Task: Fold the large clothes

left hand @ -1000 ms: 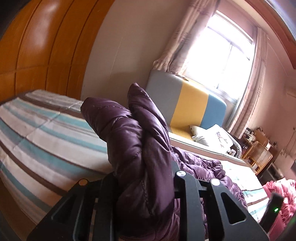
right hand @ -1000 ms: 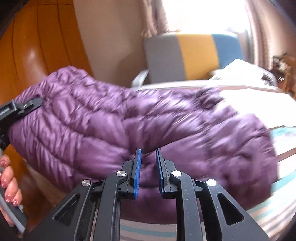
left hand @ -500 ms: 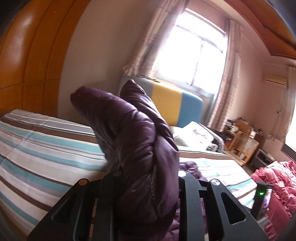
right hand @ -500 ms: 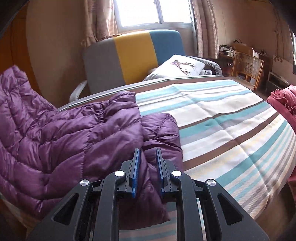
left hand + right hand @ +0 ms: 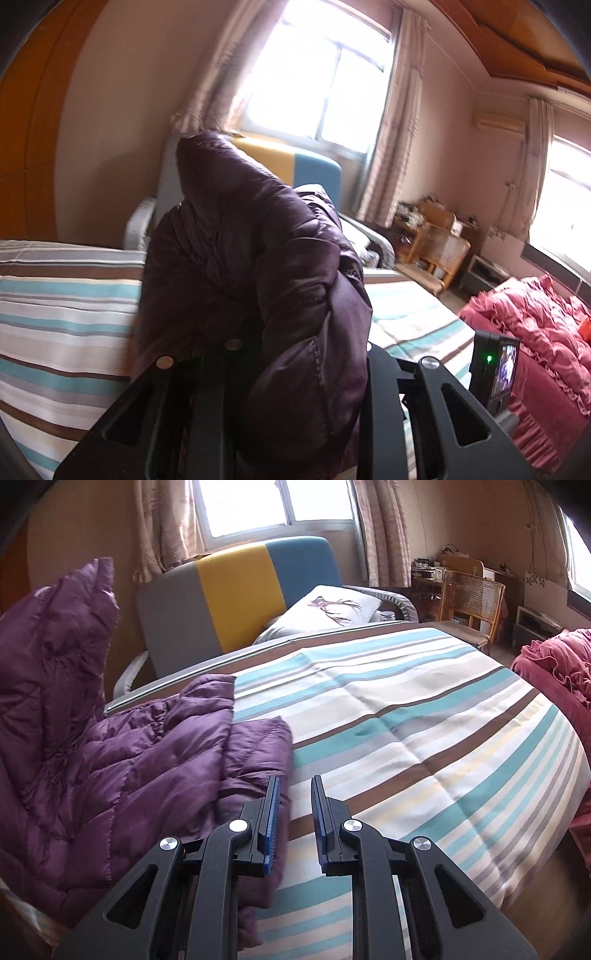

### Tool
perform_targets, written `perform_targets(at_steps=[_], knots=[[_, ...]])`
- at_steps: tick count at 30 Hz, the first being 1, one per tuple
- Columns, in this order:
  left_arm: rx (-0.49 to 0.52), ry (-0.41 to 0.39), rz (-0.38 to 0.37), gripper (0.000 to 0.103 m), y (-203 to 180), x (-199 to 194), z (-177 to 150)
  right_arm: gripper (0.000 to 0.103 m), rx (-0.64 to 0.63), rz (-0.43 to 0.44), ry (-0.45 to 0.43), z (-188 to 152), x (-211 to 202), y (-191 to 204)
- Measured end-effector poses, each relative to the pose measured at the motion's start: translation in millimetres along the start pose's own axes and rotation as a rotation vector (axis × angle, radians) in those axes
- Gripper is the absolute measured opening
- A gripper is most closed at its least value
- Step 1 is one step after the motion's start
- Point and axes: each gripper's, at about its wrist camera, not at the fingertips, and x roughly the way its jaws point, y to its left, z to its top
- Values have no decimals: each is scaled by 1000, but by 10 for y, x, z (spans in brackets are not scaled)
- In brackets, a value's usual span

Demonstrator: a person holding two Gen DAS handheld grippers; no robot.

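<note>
Here, the striped bed point(image 5: 424, 716) fills most of the right wrist view, its cover banded in teal, brown and cream. Behind it stands a headboard point(image 5: 236, 598) in grey, yellow and blue, with a white pillow point(image 5: 325, 609) at its foot. A pink quilt point(image 5: 532, 332) lies on a second bed to the right. The purple down jacket point(image 5: 110, 760) lies partly on the bed's left side, one end lifted high. The left gripper point(image 5: 295, 354) is clamped on a thick bunch of the jacket, which bulges up between its fingers. The right gripper point(image 5: 293, 812) holds nothing, its blue-padded fingers point(image 5: 271, 812) parted above the jacket's edge.
</note>
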Motion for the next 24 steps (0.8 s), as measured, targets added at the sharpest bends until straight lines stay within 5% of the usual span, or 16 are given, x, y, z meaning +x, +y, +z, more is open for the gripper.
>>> perform_targets(at_steps=[11,16,19,21,24], knots=[[100,237,-119,22,-556,695,-446,17,75,-35,12,44,60,-337],[199,266,-134,27,-662,806,-717,17,98,-37,20,50,91,-455],[238,268,-169,42,-714,791,-730,17,117,-36,24,51,100,-510],[205,280,-270,79,-720,698,-644,17,123,-32,26,56,100,-533],[143,218,-352,86,-661,411,-467,17,113,-30,21,68,78,-529]])
